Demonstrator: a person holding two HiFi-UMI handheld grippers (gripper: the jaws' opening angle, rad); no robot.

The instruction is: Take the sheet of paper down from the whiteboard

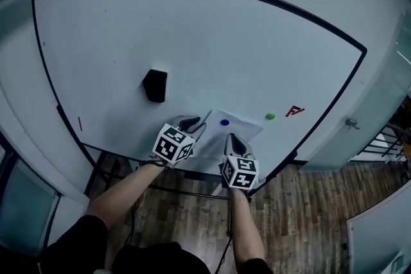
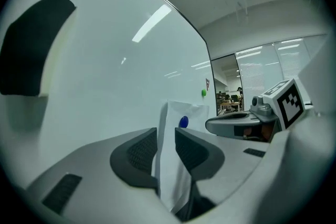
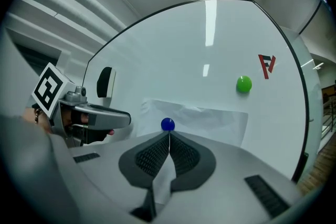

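Note:
A white sheet of paper (image 1: 243,129) hangs on the whiteboard (image 1: 192,42), pinned by a blue magnet (image 1: 224,122) near its top edge. My left gripper (image 1: 194,127) is at the sheet's left edge. In the left gripper view the jaws (image 2: 166,134) stand a little apart, and the paper (image 2: 169,176) passes loosely through the gap without being pressed. My right gripper (image 1: 232,140) is at the sheet's lower edge. In the right gripper view its pads (image 3: 169,136) are shut on the paper (image 3: 210,118), just below the blue magnet (image 3: 167,124).
A black eraser (image 1: 155,85) sticks to the board left of the sheet. A green magnet (image 1: 270,117) and a red logo magnet (image 1: 294,111) sit to its right. The board's black frame (image 1: 321,131) runs close below, with wooden floor (image 1: 321,215) beneath.

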